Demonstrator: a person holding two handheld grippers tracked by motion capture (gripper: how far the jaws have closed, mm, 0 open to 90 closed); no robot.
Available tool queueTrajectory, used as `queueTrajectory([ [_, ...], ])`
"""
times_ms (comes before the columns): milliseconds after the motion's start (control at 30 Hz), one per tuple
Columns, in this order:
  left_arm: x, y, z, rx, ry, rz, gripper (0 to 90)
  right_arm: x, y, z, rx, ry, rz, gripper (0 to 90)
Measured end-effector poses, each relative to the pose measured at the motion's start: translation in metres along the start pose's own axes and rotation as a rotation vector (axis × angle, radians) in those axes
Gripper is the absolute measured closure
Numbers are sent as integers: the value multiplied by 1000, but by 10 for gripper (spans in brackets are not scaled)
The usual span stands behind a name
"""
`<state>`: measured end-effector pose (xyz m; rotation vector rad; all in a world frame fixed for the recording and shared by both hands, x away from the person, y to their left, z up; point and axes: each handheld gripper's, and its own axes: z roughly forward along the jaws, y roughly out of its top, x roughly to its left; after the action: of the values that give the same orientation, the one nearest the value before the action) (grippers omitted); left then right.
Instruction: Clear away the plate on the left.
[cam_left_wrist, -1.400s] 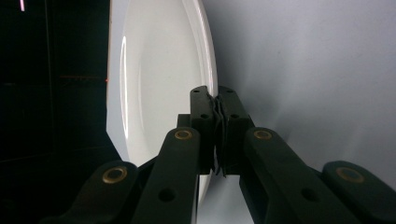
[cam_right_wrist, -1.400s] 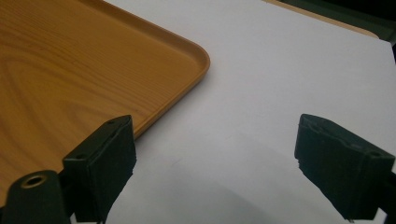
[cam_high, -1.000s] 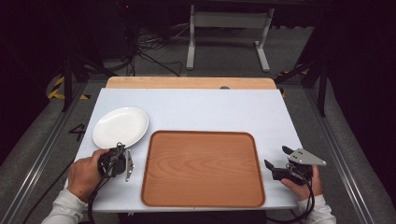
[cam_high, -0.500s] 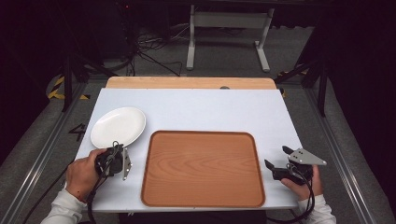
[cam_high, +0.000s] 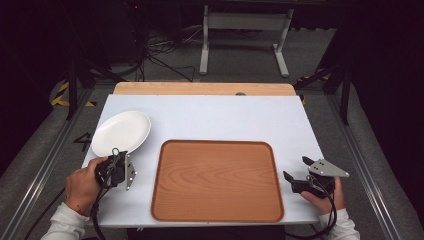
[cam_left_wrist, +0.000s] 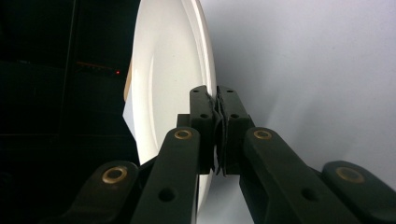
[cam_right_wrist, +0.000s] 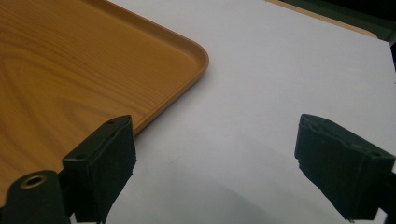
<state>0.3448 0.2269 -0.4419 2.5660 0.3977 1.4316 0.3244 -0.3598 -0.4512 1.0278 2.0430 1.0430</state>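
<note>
A white plate lies at the left of the white table, its near edge at my left gripper. In the left gripper view the jaws of the left gripper are shut on the rim of the plate, which stands edge-on. A wooden tray lies empty at the table's front centre. To the right of the tray, my right gripper rests open on the table. In the right gripper view its jaws stand wide apart over bare table, with the tray's corner to their left.
A strip of bare wood runs along the table's far edge. Beyond it stand a metal frame and cables on a dark floor. Rails run along both sides of the table.
My left hand has drawn a little to the left with the plate held by its rim, and the plate has shifted left with it. The right gripper has stayed in place.
</note>
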Motion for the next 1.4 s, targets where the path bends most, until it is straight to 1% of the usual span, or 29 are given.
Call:
queueTrajectory([
  [33, 1, 0, -1, -5, 6, 2, 867, 0, 0, 0, 0, 0, 0, 131],
  [100, 3, 0, -4, -10, 5, -13, 868, 0, 0, 0, 0, -1, 3, 130],
  [167, 6, 1, -7, -22, 14, -9, 868, 0, 0, 0, 0, -1, 2, 131],
  [233, 8, 2, -12, -29, 22, -21, 868, 0, 0, 0, 1, -2, 0, 131],
  [267, 8, 2, -12, -29, 22, -21, 868, 0, 0, 0, 1, -2, 0, 131],
  [333, 10, 4, -16, -51, 26, -24, 868, 0, 0, 0, -2, -1, 3, 130],
  [400, 10, 6, -19, -53, 29, -32, 868, 0, 0, 0, -1, -3, 3, 131],
  [433, 11, 8, -20, -61, 34, -22, 869, 0, 0, 0, -2, -2, 3, 130],
  [500, 12, 10, -23, -69, 38, -22, 870, 0, 0, 0, -1, -2, 3, 130],
  [567, 12, 14, -26, -78, 42, -11, 870, 0, 0, 0, 0, -1, 3, 130],
  [667, 13, 20, -30, -100, 53, -9, 870, 0, 0, 1, 1, -1, 3, 130],
  [767, 14, 26, -34, -108, 58, 9, 869, 0, 0, 1, -1, -1, 5, 130],
  [833, 14, 31, -37, -128, 62, 12, 868, 0, 0, 0, 2, 0, 7, 130],
  [900, 14, 35, -40, -134, 65, 27, 869, 0, -1, 0, 0, -1, 8, 130],
  [1000, 13, 42, -45, -157, 69, 29, 869, 0, 0, 0, -1, -1, 7, 130],
  [1067, 13, 47, -49, -173, 74, 50, 868, -1, -1, 0, -5, -2, 11, 130],
  [1167, 12, 55, -54, -201, 80, 67, 868, -1, -1, 0, -3, -2, 11, 130],
  [1200, 11, 57, -55, -209, 76, 65, 868, -1, -1, 0, -3, -2, 10, 130],
  [1233, 10, 61, -57, -216, 77, 77, 868, -1, -1, -1, -3, -2, 9, 130],
  [1300, 8, 65, -59, -236, 75, 85, 868, -1, -1, -1, -4, -2, 8, 130],
  [1333, 7, 69, -61, -244, 72, 98, 868, -1, -1, -1, -4, -2, 9, 130],
  [1367, 5, 72, -62, -254, 67, 99, 868, -1, -1, -1, -5, -3, 9, 130],
  [1400, 4, 75, -63, -262, 65, 112, 868, -1, -1, -1, -5, -3, 7, 130],
])
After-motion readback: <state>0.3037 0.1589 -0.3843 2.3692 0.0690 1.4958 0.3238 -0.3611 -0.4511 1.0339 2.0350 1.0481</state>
